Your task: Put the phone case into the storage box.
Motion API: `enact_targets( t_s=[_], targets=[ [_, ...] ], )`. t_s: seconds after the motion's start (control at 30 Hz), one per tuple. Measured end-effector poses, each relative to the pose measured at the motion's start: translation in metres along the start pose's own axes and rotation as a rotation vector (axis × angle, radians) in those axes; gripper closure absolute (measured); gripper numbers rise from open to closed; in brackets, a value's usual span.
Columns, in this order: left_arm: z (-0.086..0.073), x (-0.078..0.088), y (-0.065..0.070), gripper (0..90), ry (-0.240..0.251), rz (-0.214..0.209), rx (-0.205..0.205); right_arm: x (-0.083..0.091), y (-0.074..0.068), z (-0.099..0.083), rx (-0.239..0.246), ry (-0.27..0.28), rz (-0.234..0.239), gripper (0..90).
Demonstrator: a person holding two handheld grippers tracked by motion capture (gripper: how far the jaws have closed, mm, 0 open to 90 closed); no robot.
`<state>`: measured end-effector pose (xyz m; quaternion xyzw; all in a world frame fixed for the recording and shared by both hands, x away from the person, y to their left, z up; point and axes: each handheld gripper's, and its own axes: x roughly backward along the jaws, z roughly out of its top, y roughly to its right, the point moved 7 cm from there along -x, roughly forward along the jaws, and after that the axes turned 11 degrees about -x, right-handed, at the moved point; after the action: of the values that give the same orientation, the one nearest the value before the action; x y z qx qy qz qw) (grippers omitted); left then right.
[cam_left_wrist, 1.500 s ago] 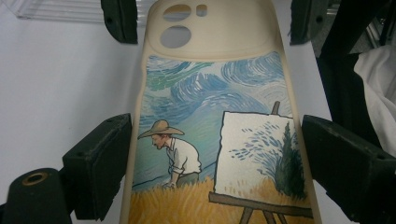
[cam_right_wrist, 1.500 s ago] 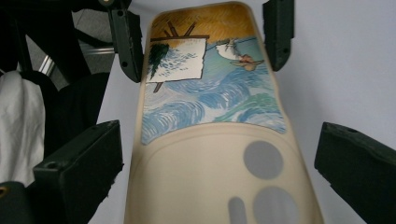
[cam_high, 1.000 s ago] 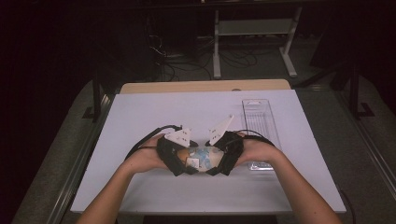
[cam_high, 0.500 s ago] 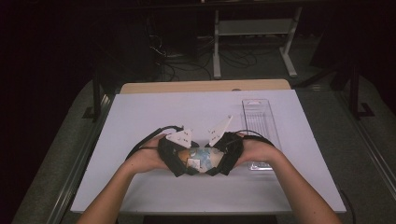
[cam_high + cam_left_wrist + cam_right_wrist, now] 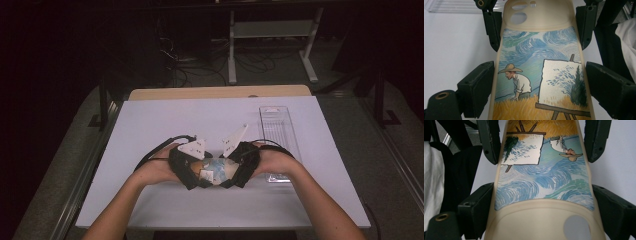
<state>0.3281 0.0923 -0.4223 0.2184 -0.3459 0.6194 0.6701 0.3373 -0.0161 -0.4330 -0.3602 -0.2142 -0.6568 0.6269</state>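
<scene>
Two grippers meeting over white table (image 5: pixel 150 125) | left gripper (image 5: pixel 192 172) clamping painted phone case (image 5: pixel 216 169) by its edges | right gripper (image 5: pixel 237 170) clamping opposite end | clear tray (image 5: pixel 277 125) lying beside

One painted phone case (image 5: pixel 541 75), two grippers, left (image 5: pixel 192 167) and right (image 5: pixel 239 161), one clear tray (image 5: pixel 278 131), one white table (image 5: pixel 150 125).

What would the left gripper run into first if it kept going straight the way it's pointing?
Probably the right gripper: its jaws face the left gripper from the far end of the phone case that both clamp, so the case would buckle between them.
</scene>
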Motion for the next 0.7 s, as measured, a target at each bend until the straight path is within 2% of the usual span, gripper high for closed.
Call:
enact_targets(
  t_s=[0.33, 0.4, 0.47, 0.5, 0.7],
  targets=[
    [-0.001, 0.001, -0.004, 2.2, 0.0, 0.04, 0.034, 0.001, 0.002, 0.0, -0.013, 0.005, -0.001, 10.7],
    [-0.001, 0.003, -0.004, 1.0, 0.01, 0.043, 0.061, 0.001, 0.002, 0.0, -0.017, 0.008, -0.003, 10.7],
    [-0.001, 0.006, -0.006, 0.0, 0.012, 0.052, 0.038, 0.002, 0.003, 0.0, -0.022, 0.009, -0.007, 10.7],
    [-0.001, 0.007, -0.005, 0.0, 0.019, 0.055, 0.062, 0.002, 0.004, -0.001, -0.024, 0.008, -0.008, 10.7],
    [-0.001, 0.019, -0.008, 0.0, 0.045, 0.082, 0.078, 0.006, 0.008, -0.003, -0.049, 0.008, -0.027, 10.7]
  ],
)
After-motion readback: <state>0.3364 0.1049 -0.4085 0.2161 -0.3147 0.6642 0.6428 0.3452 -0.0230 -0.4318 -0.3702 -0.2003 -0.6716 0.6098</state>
